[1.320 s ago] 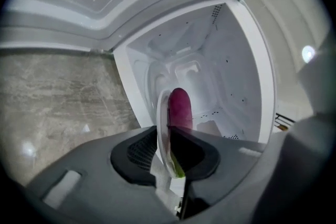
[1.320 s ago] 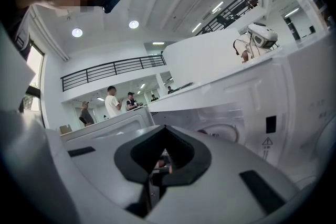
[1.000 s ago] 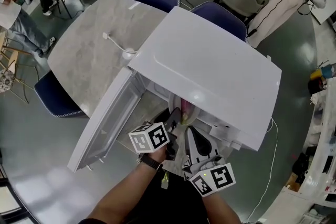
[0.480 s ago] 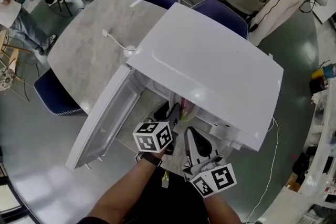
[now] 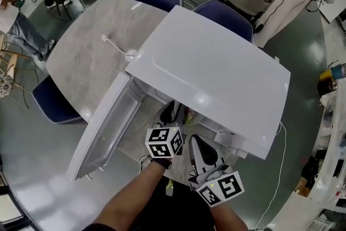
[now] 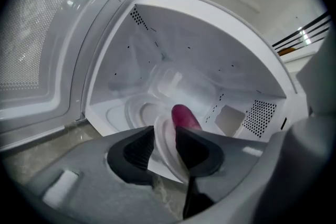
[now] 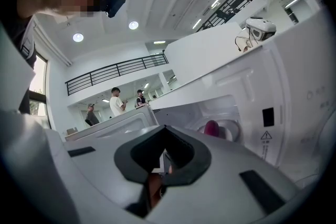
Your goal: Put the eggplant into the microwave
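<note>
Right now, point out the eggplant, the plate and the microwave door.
eggplant [image 6: 184, 116], left gripper view, its rounded purple end.
plate [image 6: 164, 141], left gripper view, its near white rim.
microwave door [image 5: 107, 128], head view, the inner window panel.

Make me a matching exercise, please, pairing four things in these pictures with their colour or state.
Things:
1. eggplant
2. plate
3. microwave door
4. right gripper

States:
A. swung open
B. jaws together, holding nothing
C. purple
D. rim clamped in the left gripper

Pairs: 1-C; 2-D; 3-A; 4-B
</note>
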A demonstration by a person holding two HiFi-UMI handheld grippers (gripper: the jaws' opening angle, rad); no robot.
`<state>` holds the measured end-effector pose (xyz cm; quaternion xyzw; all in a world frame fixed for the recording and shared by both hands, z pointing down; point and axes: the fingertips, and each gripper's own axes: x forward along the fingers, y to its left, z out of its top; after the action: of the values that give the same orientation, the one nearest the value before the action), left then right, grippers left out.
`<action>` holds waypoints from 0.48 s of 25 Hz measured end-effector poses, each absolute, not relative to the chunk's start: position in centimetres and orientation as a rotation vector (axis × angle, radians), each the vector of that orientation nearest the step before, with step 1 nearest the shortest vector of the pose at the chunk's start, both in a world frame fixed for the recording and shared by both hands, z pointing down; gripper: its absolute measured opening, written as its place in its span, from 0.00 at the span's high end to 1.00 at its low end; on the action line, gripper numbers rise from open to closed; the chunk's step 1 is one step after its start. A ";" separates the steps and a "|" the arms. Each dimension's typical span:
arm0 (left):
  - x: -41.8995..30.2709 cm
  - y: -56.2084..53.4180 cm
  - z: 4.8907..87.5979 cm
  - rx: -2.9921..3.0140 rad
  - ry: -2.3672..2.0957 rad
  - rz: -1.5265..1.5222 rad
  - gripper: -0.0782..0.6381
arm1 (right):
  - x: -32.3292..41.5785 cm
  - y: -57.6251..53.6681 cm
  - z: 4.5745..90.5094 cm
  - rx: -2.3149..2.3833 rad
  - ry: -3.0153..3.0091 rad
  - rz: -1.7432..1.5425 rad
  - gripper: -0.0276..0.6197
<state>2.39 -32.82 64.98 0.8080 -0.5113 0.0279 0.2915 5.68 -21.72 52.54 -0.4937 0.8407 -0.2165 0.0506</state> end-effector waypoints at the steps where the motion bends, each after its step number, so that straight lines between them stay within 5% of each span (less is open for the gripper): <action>1: 2.2 -32.9 64.6 2.164 -1.372 0.057 0.73 | 5.7 -21.8 52.5 -1.502 2.559 -0.658 0.95; 12: 2.7 -25.6 62.2 2.443 -1.369 0.192 0.72 | 5.5 -21.4 51.1 -1.473 2.556 -0.661 0.95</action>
<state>2.74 -25.61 62.21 0.8582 -0.4809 0.0674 0.1665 5.47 -21.40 51.08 -0.4863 0.8440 -0.2184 0.0590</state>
